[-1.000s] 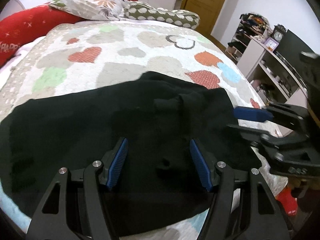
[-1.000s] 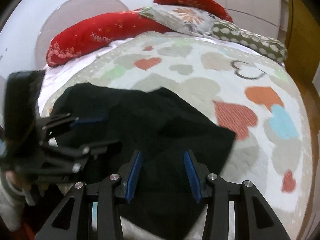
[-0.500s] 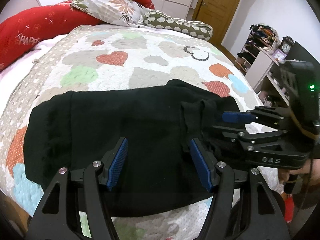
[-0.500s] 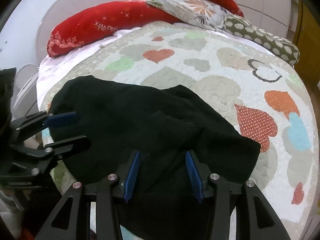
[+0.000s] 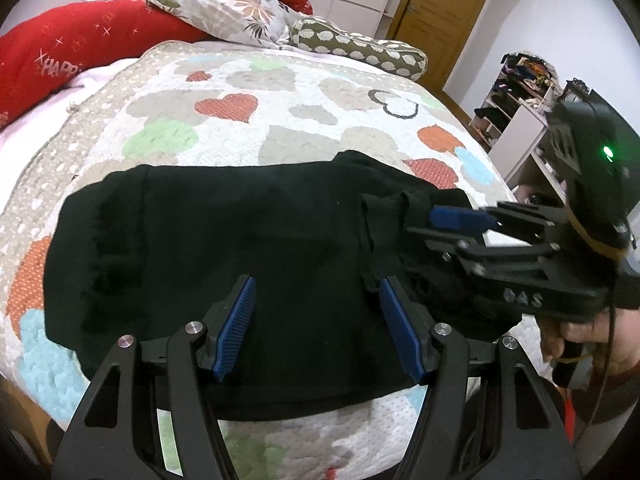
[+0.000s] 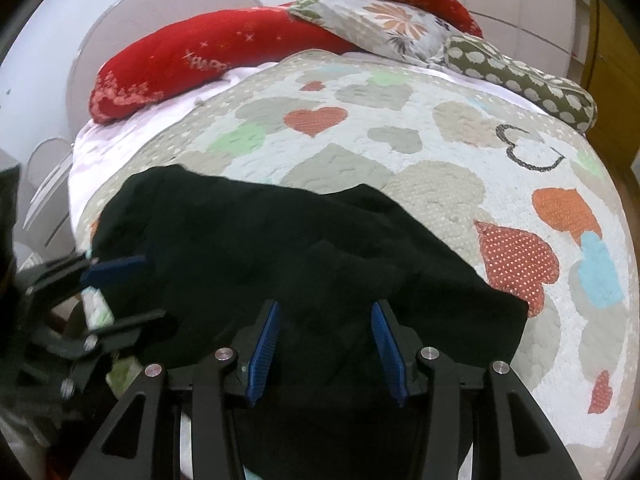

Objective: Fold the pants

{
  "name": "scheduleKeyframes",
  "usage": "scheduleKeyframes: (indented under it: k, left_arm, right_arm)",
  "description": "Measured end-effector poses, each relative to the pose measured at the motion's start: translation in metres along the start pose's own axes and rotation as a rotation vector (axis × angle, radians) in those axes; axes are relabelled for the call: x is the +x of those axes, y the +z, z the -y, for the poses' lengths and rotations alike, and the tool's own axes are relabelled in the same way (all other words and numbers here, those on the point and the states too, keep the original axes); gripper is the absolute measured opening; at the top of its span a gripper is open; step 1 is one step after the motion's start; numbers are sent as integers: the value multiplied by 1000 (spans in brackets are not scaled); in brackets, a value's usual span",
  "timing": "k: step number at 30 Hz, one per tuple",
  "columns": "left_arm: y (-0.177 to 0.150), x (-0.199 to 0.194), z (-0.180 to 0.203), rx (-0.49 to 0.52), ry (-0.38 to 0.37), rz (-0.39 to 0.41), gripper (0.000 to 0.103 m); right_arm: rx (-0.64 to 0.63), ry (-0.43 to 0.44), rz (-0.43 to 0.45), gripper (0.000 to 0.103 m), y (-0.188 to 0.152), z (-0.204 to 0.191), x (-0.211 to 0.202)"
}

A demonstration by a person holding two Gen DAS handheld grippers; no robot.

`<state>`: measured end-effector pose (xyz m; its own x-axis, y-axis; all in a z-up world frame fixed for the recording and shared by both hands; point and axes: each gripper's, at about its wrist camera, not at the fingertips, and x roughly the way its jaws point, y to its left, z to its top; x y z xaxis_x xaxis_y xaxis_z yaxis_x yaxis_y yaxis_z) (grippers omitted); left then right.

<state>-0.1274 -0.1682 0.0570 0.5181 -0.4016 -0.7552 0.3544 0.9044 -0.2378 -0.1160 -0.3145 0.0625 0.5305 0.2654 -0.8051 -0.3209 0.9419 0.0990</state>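
Both hands drew back: spread left gripper (image 5: 318, 320), right gripper (image 6: 325, 350) over pants (image 5: 224, 240); pillow (image 5: 72, 60) reads "HAPP".

Far ahead of the tool a long red pillow (image 6: 192, 64), a floral pillow (image 5: 236, 16) and a spotted bolster (image 5: 360, 48) line the head of a heart-patterned quilt (image 5: 304, 120), with a wooden door (image 5: 444, 12) beyond and cluttered white shelves (image 5: 516, 104) off to the right.
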Motion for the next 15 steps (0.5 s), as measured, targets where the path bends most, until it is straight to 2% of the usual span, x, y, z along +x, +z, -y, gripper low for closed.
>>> scheduleKeyframes:
  k: [4,7,10,15]
  left_arm:
    - [-3,10,-1,-3,1,-25,64]
    - [-5,11,-7,-17,1,-35,64]
    - [-8,4,-16,-48,-3,-36,64]
    - [-15,-24,-41,-172,-28,-5,64]
  right_arm:
    - [9,-10,-27,47,8,6,23]
    - [-14,-20,-37,53,11,5,31]
    - [-35,-36,-37,53,13,2,20]
    - [-43,49,48,55,22,-12,-15]
